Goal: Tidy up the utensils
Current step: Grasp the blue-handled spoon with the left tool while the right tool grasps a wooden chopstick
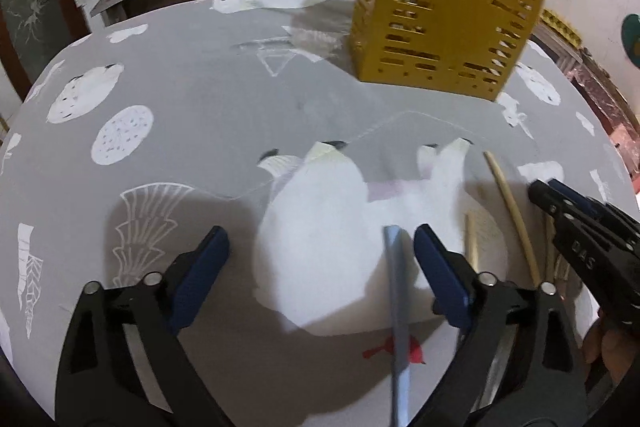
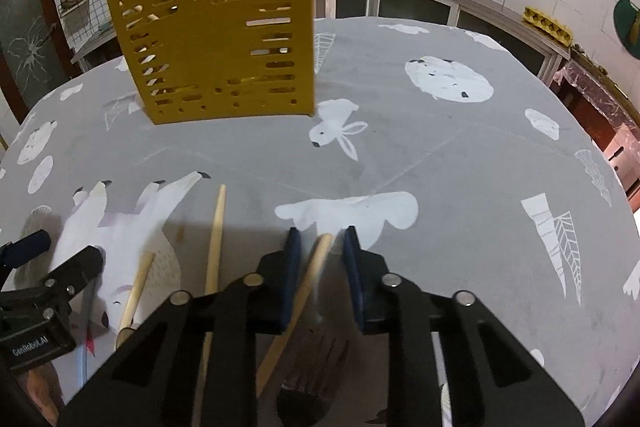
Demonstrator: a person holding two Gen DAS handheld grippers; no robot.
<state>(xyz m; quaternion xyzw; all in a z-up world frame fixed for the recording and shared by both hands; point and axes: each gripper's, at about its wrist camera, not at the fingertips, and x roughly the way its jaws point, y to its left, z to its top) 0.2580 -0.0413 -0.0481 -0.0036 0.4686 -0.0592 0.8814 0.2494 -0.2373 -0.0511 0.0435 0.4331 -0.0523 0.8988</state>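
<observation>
From the left wrist view, our left hand-held gripper hangs released over the desk, a blue-grey utensil handle lying just inside its right finger. The yellow utensil holder stands beyond, sticks already poking out of it.

From the right wrist view, our right hand-held gripper has a wooden handle between its fingers, but contact is blurred, so we cannot tell whether it grips. We judge it best to close squarely on the handle, then lift before tilting toward the holder. Two loose wooden sticks lie nearby.
</observation>
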